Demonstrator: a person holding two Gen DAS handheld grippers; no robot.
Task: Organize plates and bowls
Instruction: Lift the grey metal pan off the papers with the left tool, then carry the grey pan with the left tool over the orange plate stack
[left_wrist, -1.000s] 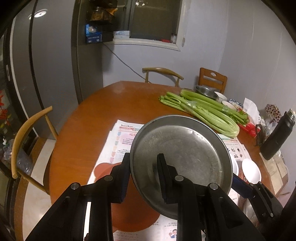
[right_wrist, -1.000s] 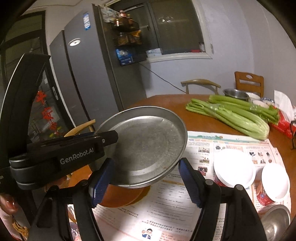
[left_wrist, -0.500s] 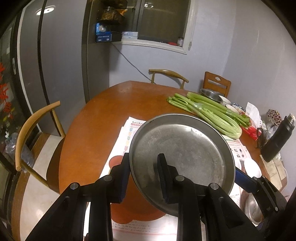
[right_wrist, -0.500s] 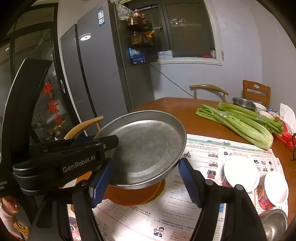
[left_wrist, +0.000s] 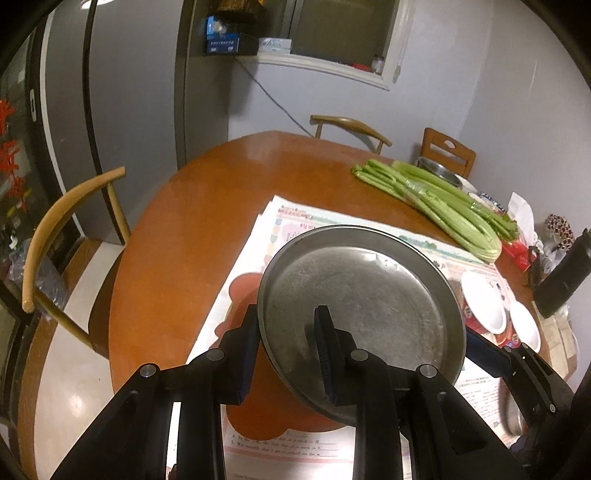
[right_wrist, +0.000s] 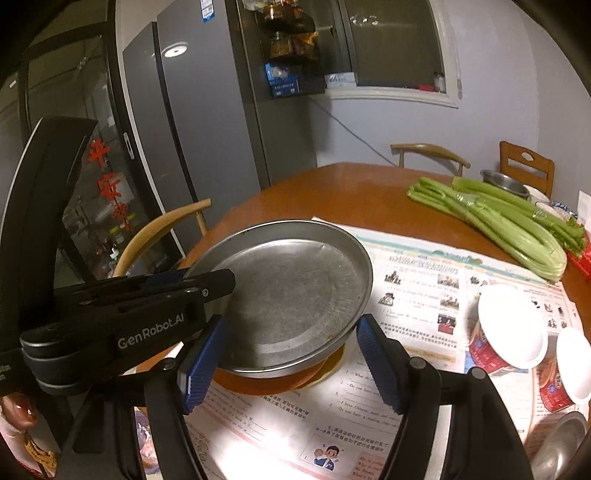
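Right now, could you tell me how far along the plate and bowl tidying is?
Early. Nothing looks finished. In hand: the left gripper pinches the steel plate's rim, holding it just above the orange plate; the right gripper is open. Left: the two white bowls and the steel bowl lie unstacked.

Both wrist views face down-forward, close over metal plate (left_wrist: 362, 295), shared.

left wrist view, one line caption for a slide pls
Left gripper clamps the rim of a metal plate above an orange plate on newspaper.
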